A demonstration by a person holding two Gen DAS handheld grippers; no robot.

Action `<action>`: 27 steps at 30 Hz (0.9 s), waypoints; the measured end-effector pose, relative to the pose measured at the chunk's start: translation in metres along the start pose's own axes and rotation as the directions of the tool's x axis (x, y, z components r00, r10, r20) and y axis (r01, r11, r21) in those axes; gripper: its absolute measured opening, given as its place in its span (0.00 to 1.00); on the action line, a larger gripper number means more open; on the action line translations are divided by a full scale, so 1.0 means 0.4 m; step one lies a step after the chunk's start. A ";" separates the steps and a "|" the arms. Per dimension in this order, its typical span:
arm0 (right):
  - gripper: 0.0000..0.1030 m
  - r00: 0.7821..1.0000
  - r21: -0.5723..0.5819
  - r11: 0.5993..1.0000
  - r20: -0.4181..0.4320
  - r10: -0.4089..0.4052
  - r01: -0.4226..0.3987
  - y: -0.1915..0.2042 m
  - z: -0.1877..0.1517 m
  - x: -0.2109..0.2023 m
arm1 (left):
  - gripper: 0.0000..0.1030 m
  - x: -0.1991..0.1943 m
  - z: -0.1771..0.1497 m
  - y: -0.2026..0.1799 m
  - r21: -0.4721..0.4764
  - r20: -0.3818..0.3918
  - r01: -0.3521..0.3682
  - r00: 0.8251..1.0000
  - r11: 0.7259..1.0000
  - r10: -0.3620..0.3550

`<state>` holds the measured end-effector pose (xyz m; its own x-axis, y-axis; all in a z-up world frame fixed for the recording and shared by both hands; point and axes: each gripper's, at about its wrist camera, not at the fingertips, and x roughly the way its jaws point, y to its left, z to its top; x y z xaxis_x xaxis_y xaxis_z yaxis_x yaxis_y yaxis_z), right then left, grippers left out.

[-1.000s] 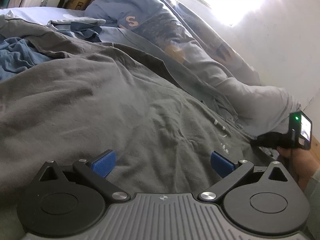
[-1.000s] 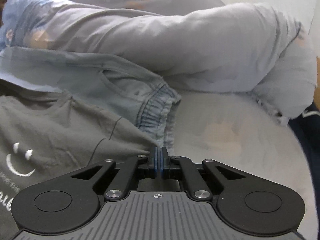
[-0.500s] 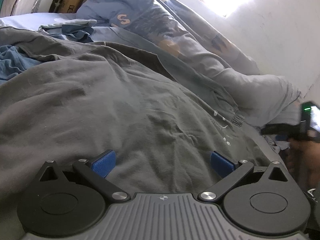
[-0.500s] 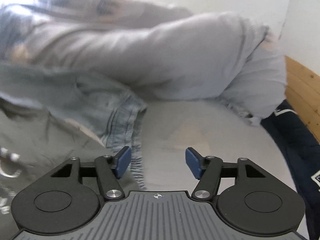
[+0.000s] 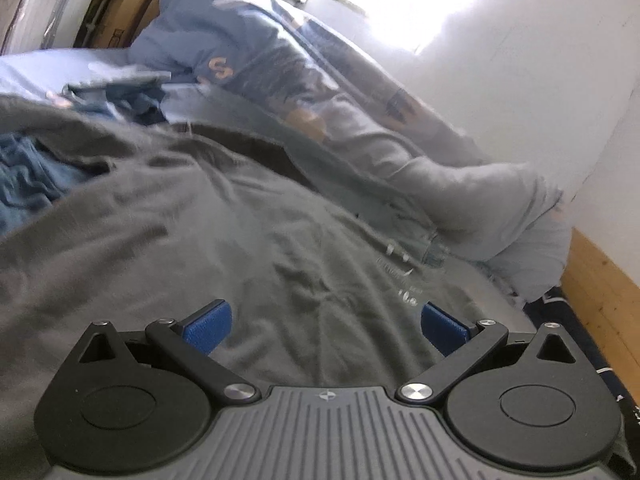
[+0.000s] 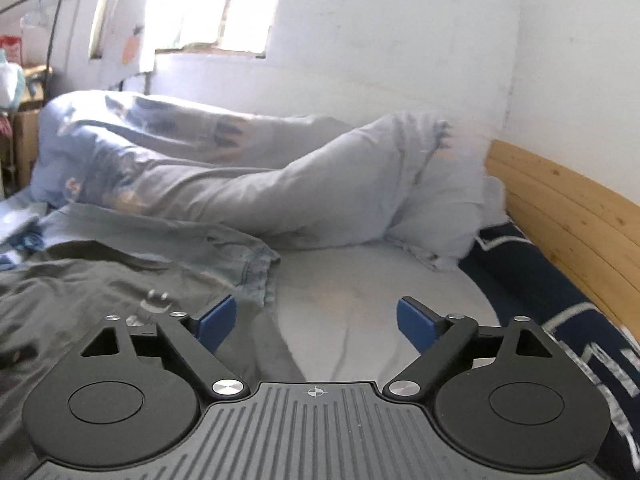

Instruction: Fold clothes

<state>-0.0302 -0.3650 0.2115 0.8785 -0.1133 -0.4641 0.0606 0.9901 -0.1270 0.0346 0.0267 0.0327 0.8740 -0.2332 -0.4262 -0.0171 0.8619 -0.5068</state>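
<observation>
Hovering over a bed, both grippers empty. Left gripper [image 5: 325,328] has its jaws spread wide, blue pads [image 5: 208,326] apart, nothing between them; it hangs just above the grey T-shirt [image 5: 192,248], not touching as far as can be told. Right gripper [image 6: 316,322] has its jaws opening, already wide, nothing between them; below it the pale bedsheet [image 6: 360,292] and the near right edge of the T-shirt.

Grey T-shirt lies spread flat across the near and left part of the bed, wrinkled, small white print [image 6: 154,300] near its right side. Light denim garment [image 6: 224,252] lies just beyond the shirt, its elastic cuff at the right end, the shirt's far edge overlapping it. Blue crumpled cloth [image 5: 28,184] at the far left, beside the shirt. Rolled-up pale blue duvet [image 6: 280,184] with printed pattern runs along the far side against the white wall [image 6: 400,40]. Dark navy blanket [image 6: 560,320] with white lettering at the right edge, next to the wooden bed frame [image 6: 560,200]. Bright window [image 6: 208,4] far left above the duvet. Left-wrist view somewhat blurred.
</observation>
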 end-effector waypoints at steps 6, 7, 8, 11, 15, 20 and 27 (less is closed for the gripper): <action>0.92 0.996 -0.028 0.996 -0.025 -0.089 0.088 -0.021 -0.103 -0.256 | 1.00 -0.094 0.060 0.011 0.064 0.071 -0.061 0.996 0.996 0.057; 0.92 0.994 -0.034 0.994 -0.030 -0.108 0.107 -0.024 -0.118 -0.288 | 1.00 -0.109 0.070 0.020 0.048 0.082 -0.057 0.995 0.997 0.053; 0.93 0.991 -0.035 0.992 -0.035 -0.126 0.124 -0.027 -0.133 -0.315 | 1.00 -0.123 0.078 0.030 0.027 0.091 -0.048 0.995 0.998 0.045; 0.94 0.984 0.003 0.985 -0.054 -0.171 0.171 -0.053 -0.168 -0.379 | 1.00 -0.157 0.098 0.056 -0.029 0.111 -0.014 0.994 0.999 0.017; 0.95 0.974 0.093 0.972 -0.090 -0.207 0.215 -0.107 -0.214 -0.422 | 1.00 -0.176 0.108 0.068 -0.047 0.103 -0.017 0.994 0.999 0.022; 0.95 0.969 0.173 0.955 -0.100 -0.226 0.240 -0.136 -0.297 -0.436 | 1.00 -0.182 0.102 0.055 0.052 0.069 -0.074 0.995 0.996 0.070; 0.94 0.994 0.071 0.997 -0.103 -0.031 0.038 0.068 -0.492 -0.341 | 1.00 -0.223 0.025 0.053 0.324 0.031 -0.121 0.993 0.938 0.118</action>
<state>-0.2416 -0.3391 0.0988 0.8227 -0.1516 -0.5479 0.1276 0.9884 -0.0819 -0.0389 0.0702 0.0674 0.8806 -0.1162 -0.4595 0.0351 0.9828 -0.1814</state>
